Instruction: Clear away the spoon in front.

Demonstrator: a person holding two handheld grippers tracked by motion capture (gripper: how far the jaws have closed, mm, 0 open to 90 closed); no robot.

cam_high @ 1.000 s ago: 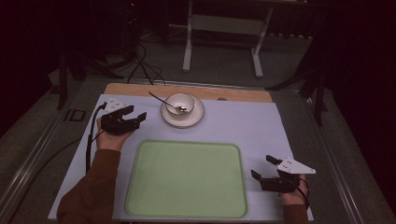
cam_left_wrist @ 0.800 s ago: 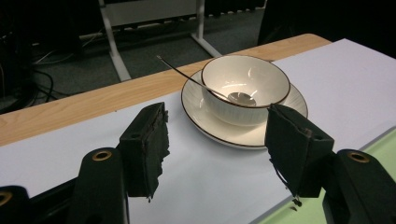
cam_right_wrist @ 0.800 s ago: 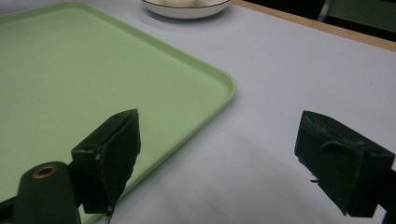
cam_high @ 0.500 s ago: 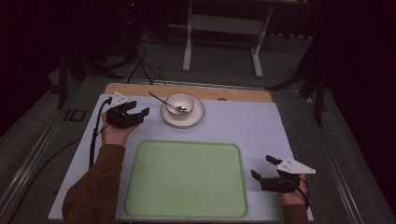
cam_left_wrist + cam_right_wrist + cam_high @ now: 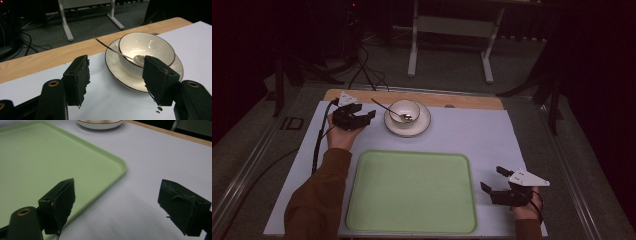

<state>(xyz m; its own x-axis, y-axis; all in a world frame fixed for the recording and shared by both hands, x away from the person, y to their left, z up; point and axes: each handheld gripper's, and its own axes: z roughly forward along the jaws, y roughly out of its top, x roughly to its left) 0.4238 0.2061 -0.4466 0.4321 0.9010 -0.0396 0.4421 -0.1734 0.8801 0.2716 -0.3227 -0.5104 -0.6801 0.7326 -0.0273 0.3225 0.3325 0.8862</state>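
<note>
A white bowl (image 5: pixel 405 110) sits on a white plate (image 5: pixel 422 126) at the back of the table, with a metal spoon (image 5: pixel 387 108) resting in it, handle pointing left. My left gripper (image 5: pixel 363 116) hovers just left of the plate, open and empty. In the left gripper view the bowl (image 5: pixel 146 50), plate (image 5: pixel 117 72) and spoon (image 5: pixel 112 48) lie just beyond its open jaws (image 5: pixel 117 82). My right gripper (image 5: pixel 493 181) rests open near the front right, beside the green tray (image 5: pixel 412 192); the tray's corner (image 5: pixel 107 160) lies ahead of its empty jaws (image 5: pixel 120 207).
A white mat (image 5: pixel 472 135) covers the wooden table (image 5: pixel 462 100). Cables trail off the table's left side (image 5: pixel 318 145). A metal stand (image 5: pixel 452 30) and floor cables lie beyond the far edge.
My left gripper has moved toward the back of the table and slightly right, closer to the plate. The right gripper has stayed put.
</note>
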